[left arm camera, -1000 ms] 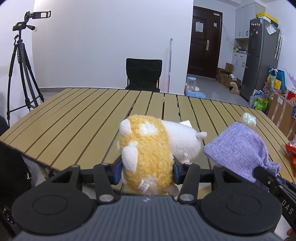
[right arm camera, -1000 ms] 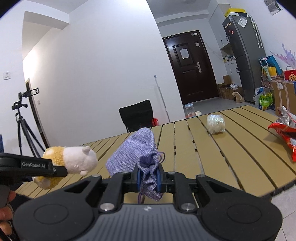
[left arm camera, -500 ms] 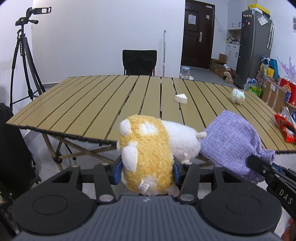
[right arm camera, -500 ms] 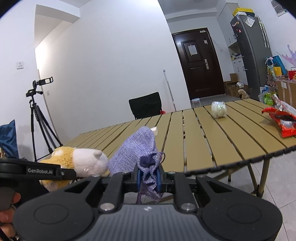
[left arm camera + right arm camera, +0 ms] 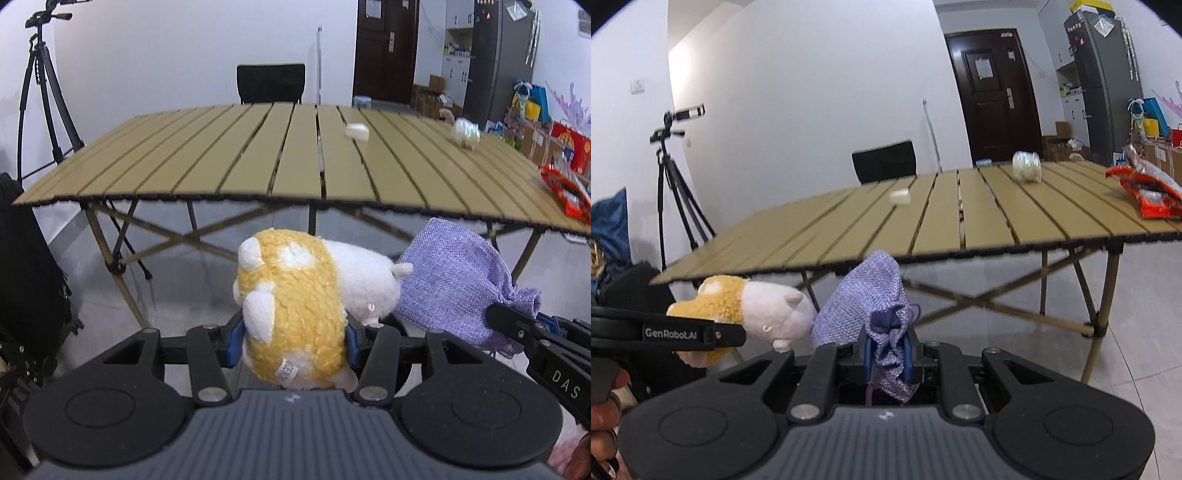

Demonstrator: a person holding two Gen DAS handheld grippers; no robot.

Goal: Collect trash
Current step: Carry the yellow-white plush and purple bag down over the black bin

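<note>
Plush toy [image 5: 295,306] clamped in L gripper [image 5: 293,334], purple pouch [image 5: 871,302] pinched by neck in R gripper [image 5: 888,356], both off table [image 5: 258,155].

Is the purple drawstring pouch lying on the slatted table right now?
No, the purple drawstring pouch hangs in front of the slatted table, its gathered neck pinched in the right gripper.

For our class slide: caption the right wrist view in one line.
Right gripper pinches a purple pouch beside a plush toy, before the table.

table [image 5: 229,162]: wedge [image 5: 357,131] centre | wad [image 5: 464,133] right, perhaps plastic | wrapper [image 5: 565,190] right edge
</note>
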